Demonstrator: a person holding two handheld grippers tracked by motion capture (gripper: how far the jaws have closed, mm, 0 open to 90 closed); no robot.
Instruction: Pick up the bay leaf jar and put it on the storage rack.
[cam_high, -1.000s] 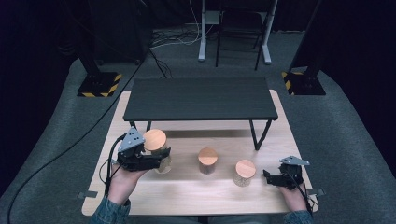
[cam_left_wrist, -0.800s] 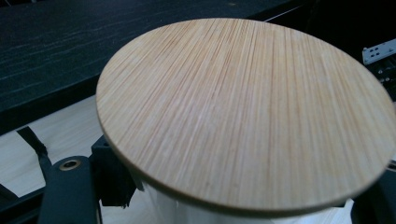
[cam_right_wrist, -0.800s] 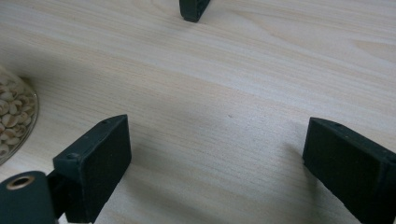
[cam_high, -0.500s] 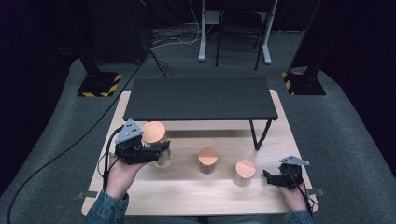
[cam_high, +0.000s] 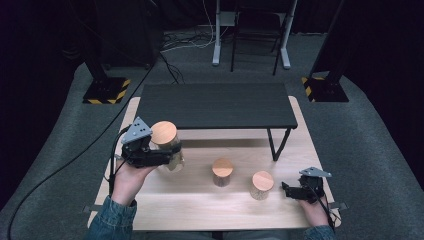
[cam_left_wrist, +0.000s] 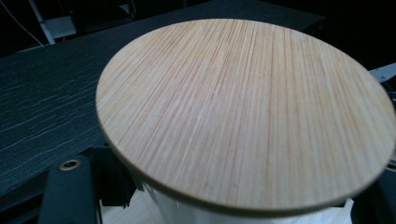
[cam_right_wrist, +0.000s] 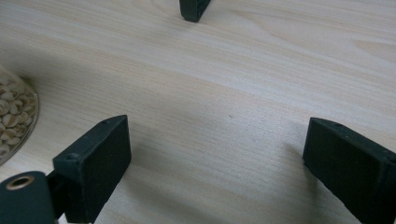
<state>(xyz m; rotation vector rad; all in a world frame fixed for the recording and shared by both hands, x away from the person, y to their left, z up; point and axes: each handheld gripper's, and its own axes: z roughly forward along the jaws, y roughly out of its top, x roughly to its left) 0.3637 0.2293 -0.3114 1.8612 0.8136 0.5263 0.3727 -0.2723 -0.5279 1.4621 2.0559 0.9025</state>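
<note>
High view has my left gripper (cam_high: 159, 156) lifted off the worktop (cam_high: 200, 210) with a clear jar (cam_high: 167, 147) clamped between its jaws, the jar's round bamboo lid (cam_high: 164, 133) facing up and a little toward the black shelf (cam_high: 216, 105) that stands on legs over the far half of the worktop. The jar hangs just short of that shelf's near edge, roughly level with its top. In the left gripper view the lid (cam_left_wrist: 247, 112) sits so close to the camera that I cannot see the jaws' contact on the glass, only the dark shelf (cam_left_wrist: 46, 112) beyond it.

My right gripper (cam_high: 300, 191) rests low at the right end of the worktop, jaws spread apart with bare wood between them in the right gripper view (cam_right_wrist: 215, 154); the edge of a nut-filled jar (cam_right_wrist: 14, 121) sits off to one side.

My guess is the jar is headed for the shelf. The risks as I judge them: smooth glass held from the side may slip or rotate if I tilt further; the base could clip the shelf's edge if I move forward without enough height; the lid may be loose and slide off. Two other lidded jars, the middle jar (cam_high: 222, 172) and the right-hand jar (cam_high: 261, 185), stand below and could be knocked by a dropped load.
</note>
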